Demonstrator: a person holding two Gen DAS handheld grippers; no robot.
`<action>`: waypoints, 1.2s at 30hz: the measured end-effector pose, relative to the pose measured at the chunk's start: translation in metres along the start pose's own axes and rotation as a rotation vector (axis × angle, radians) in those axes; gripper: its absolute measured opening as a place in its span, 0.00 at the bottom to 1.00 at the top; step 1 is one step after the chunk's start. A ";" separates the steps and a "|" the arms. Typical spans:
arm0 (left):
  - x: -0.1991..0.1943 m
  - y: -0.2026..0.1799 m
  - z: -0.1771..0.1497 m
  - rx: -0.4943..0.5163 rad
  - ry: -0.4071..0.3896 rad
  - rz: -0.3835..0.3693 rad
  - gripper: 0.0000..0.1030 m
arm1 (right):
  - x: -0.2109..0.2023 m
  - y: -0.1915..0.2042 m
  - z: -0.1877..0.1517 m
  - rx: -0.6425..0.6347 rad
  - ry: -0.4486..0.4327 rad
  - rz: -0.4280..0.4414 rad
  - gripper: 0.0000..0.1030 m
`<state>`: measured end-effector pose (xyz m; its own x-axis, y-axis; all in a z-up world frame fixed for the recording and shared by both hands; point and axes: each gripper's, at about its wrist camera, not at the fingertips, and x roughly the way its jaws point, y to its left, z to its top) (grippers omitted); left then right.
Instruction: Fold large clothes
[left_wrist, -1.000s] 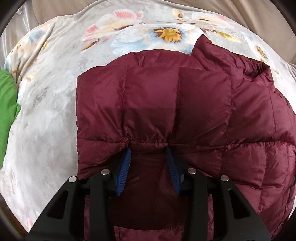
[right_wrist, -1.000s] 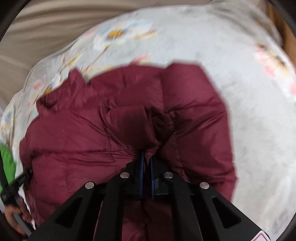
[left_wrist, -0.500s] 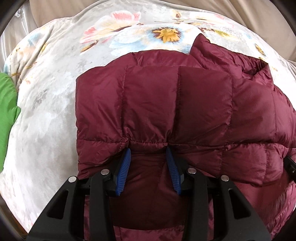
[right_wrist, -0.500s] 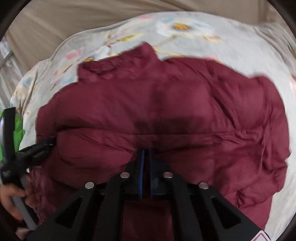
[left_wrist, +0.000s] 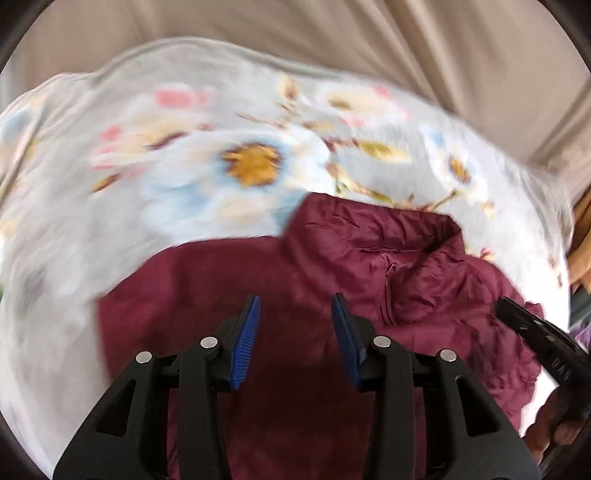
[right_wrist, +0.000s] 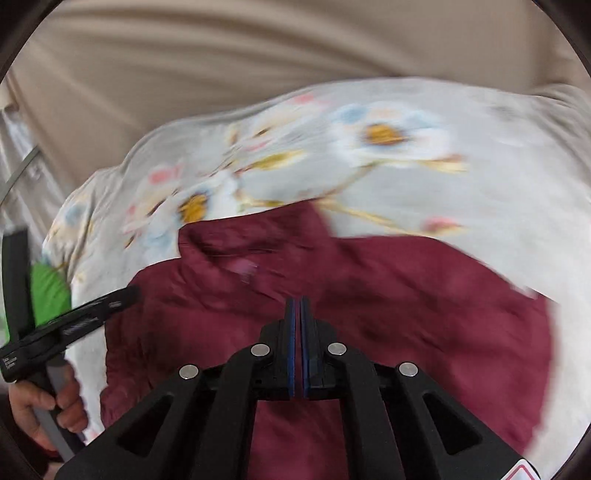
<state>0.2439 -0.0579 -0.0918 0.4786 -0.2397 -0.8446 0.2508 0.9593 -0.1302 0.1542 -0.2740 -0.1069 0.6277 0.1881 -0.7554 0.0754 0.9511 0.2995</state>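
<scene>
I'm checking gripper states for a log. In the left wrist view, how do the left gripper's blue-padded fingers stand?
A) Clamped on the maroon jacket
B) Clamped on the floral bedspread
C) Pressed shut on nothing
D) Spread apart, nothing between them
D: the left gripper shows a wide gap between its pads, held above the maroon jacket without pinching any fabric.

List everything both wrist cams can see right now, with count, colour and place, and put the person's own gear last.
puffer jacket: one, maroon, lying on the bedspread, collar at the far end.
bedspread: one, pale grey with a flower print, under the jacket.
green cloth: one, bright green, at the bedspread's left edge; only part shows.
curtain: beige, hanging behind the bed.
left claw: black with blue pads, fingers apart, over the jacket with nothing between them.
right claw: black with blue pads, fingers together over the jacket; blur hides whether any fabric is pinched.
left hand: one, gripping the left claw's handle.
</scene>
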 end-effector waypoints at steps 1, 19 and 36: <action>0.018 -0.006 0.005 0.027 0.028 0.020 0.37 | 0.017 -0.001 0.005 -0.007 0.036 -0.002 0.03; 0.062 0.008 0.033 -0.038 -0.055 0.111 0.47 | 0.023 -0.045 0.009 0.131 -0.063 -0.152 0.00; -0.033 0.043 -0.134 0.031 0.039 0.213 0.48 | -0.059 -0.061 -0.140 0.184 0.054 -0.208 0.00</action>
<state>0.1261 0.0111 -0.1391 0.4905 -0.0260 -0.8711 0.1735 0.9825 0.0684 0.0040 -0.3092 -0.1620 0.5417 0.0107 -0.8405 0.3412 0.9110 0.2315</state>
